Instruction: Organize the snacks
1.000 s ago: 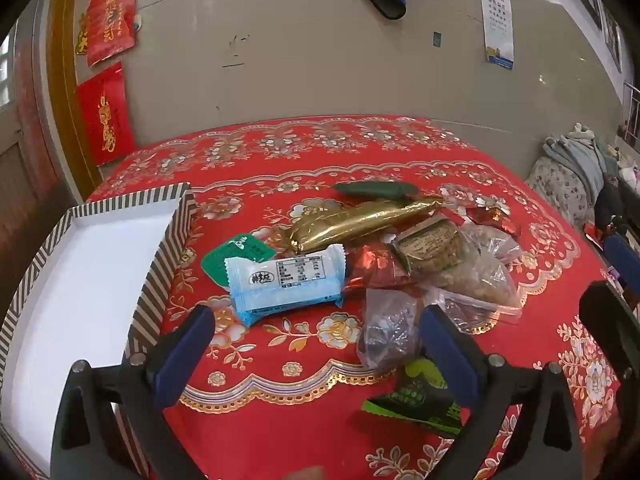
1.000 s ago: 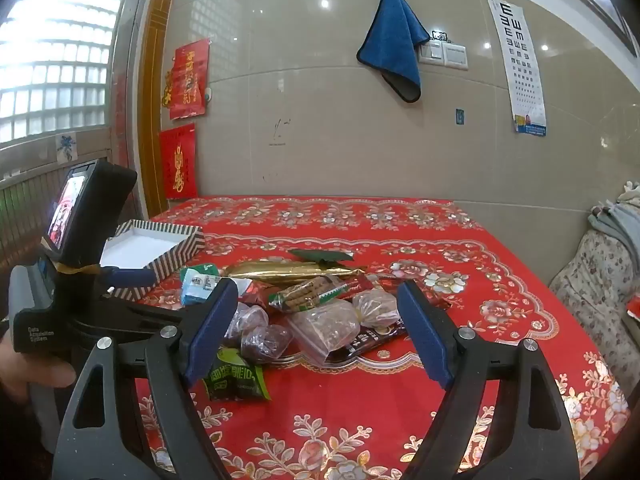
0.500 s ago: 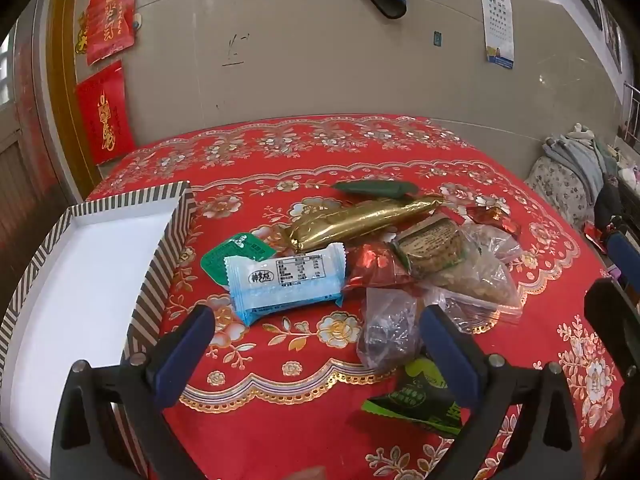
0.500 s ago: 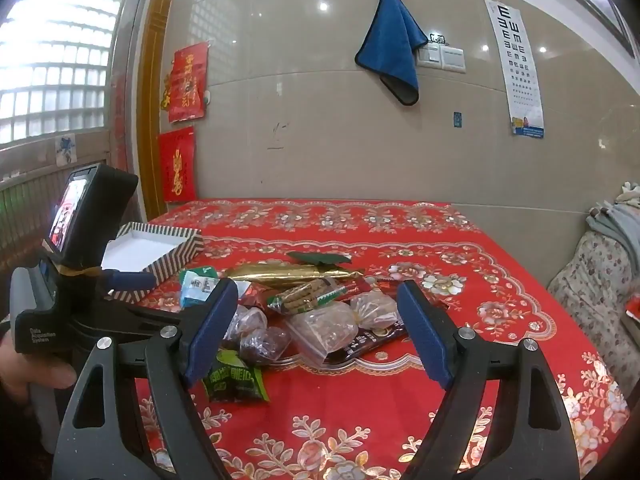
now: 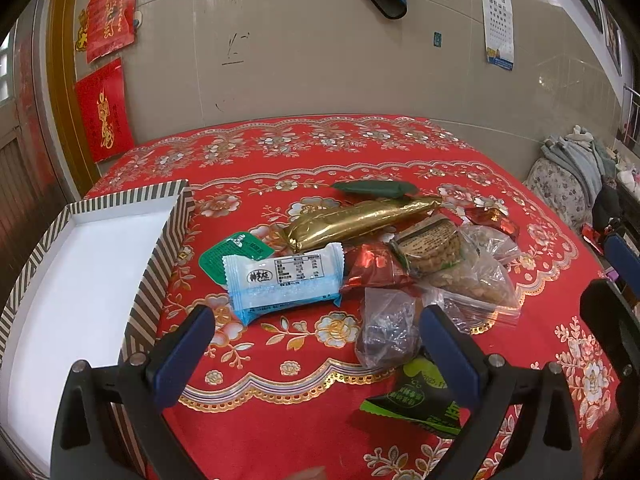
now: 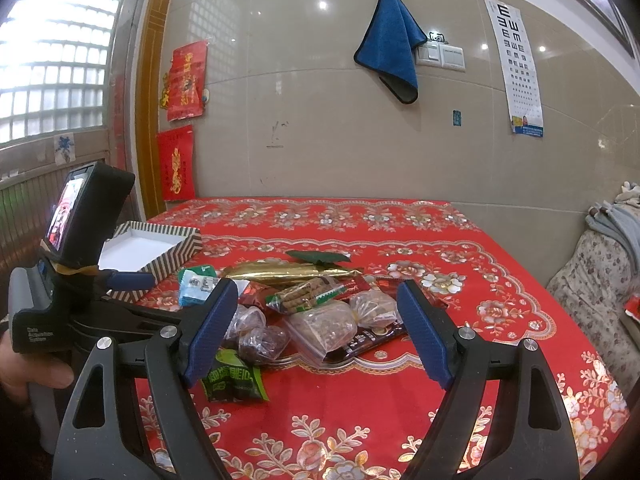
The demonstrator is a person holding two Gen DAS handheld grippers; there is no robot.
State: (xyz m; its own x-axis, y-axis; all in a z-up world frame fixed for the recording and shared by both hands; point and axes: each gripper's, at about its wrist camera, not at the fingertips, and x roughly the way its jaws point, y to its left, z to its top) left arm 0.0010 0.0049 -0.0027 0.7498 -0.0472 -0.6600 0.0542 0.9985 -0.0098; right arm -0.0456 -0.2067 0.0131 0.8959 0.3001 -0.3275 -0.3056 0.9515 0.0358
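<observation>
Both claws hang wide and empty above the near edge of the red floral tablecloth [image 5: 280, 412]. The left gripper [image 5: 316, 344] faces the blue-and-white wafer packet [image 5: 284, 280], just right of the striped box [image 5: 160, 256]. The right gripper [image 6: 308, 328] faces the snack pile: gold foil packet [image 6: 280, 272], cookie pack [image 6: 304, 296], green pouch [image 6: 234, 378].

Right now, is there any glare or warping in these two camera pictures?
Right wrist view: the glass-block window is blown out white, and ceiling lights glint off the tiled wall. Left wrist view: even light, but fisheye bends the striped box and darkens the corners.
</observation>
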